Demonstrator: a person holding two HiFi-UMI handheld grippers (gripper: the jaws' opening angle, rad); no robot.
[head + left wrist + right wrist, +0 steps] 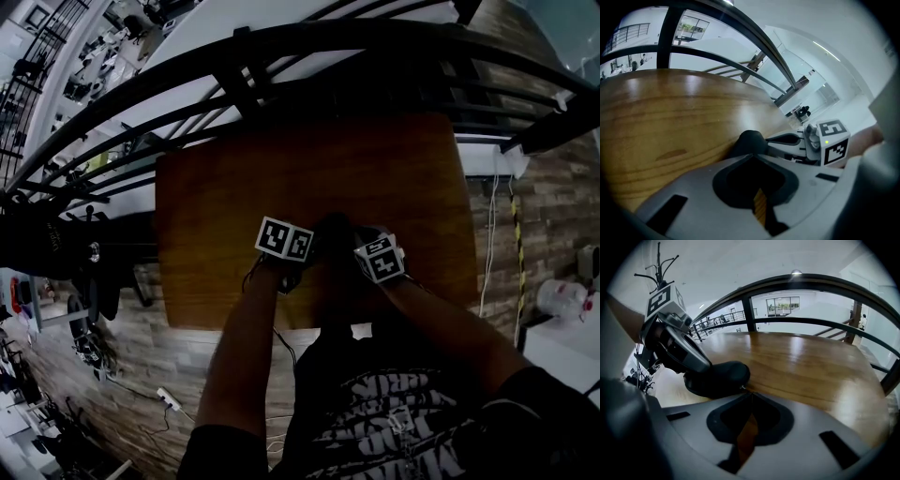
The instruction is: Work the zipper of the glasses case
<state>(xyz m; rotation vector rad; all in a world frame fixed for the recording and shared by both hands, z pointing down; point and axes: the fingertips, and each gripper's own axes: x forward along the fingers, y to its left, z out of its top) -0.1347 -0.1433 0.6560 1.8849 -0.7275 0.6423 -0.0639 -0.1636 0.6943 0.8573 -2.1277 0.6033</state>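
Note:
A black glasses case (pixel 335 228) lies near the front edge of the wooden table (pixel 234 187), between my two grippers. My left gripper (pixel 312 246) comes at it from the left. In the left gripper view its jaws (pixel 752 156) meet at the tips, right against the case's rounded end (pixel 750 140). In the right gripper view that gripper's dark fingers (pixel 682 352) lie on the case (pixel 719 378). My right gripper (pixel 750 393) is shut, its tips at a small metal zipper pull (pixel 743 388) on the case's edge. How much of the zipper is closed is hidden.
The table's front edge (pixel 281 326) runs just under my forearms. A dark metal railing (pixel 281 56) curves behind the table's far side. Bare wood (pixel 811 366) stretches beyond the case. Cables and a power strip (pixel 169 398) lie on the floor below.

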